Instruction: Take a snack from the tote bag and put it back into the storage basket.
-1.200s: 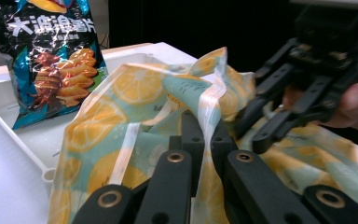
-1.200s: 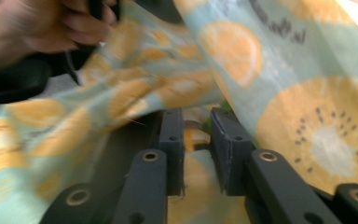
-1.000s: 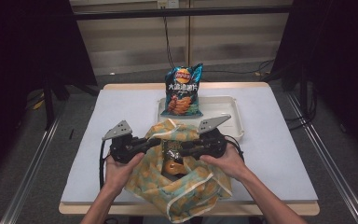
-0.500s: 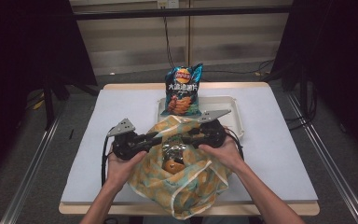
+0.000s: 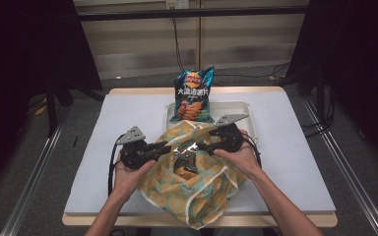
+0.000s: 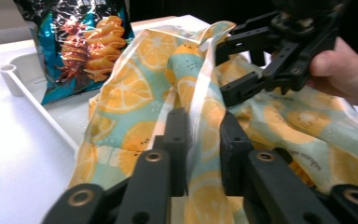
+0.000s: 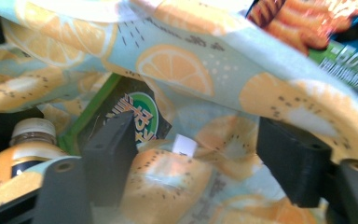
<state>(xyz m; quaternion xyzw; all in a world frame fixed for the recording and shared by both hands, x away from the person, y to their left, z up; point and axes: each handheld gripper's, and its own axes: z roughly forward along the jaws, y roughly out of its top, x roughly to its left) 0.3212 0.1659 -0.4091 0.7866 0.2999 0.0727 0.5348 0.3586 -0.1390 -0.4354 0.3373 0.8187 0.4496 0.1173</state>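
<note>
Fabric tote bag (image 5: 197,182), orange-slice print, is being worked at the near middle of the table (image 5: 300,162), its far edge lying against the white tray (image 5: 248,105). Bag mouth is being held apart between both tools; a bottle (image 7: 16,149) and a dark green packet (image 7: 137,119) are seen inside.

Left gripper (image 6: 203,135): jaws nearly together, the pale rim strip of the bag being pinched between them. They have just been easing slightly, fabric still between.

Right gripper (image 7: 191,154): jaws spread wide and have just been opening; bag fabric is lying between and behind them, not pressed by the pads. The same tool is seen opposite in the left gripper view (image 6: 265,70).

Judgement: the opposite rim is being sought next. The right jaws should be set around one single layer of rim before being closed, while the left pinch is kept taut so the mouth is not collapsing.

Chip bag (image 5: 193,96) is standing upright in the tray just behind the tote; likely the next item. Loose folds and the handle loop are being seen as the main obstruction.
</note>
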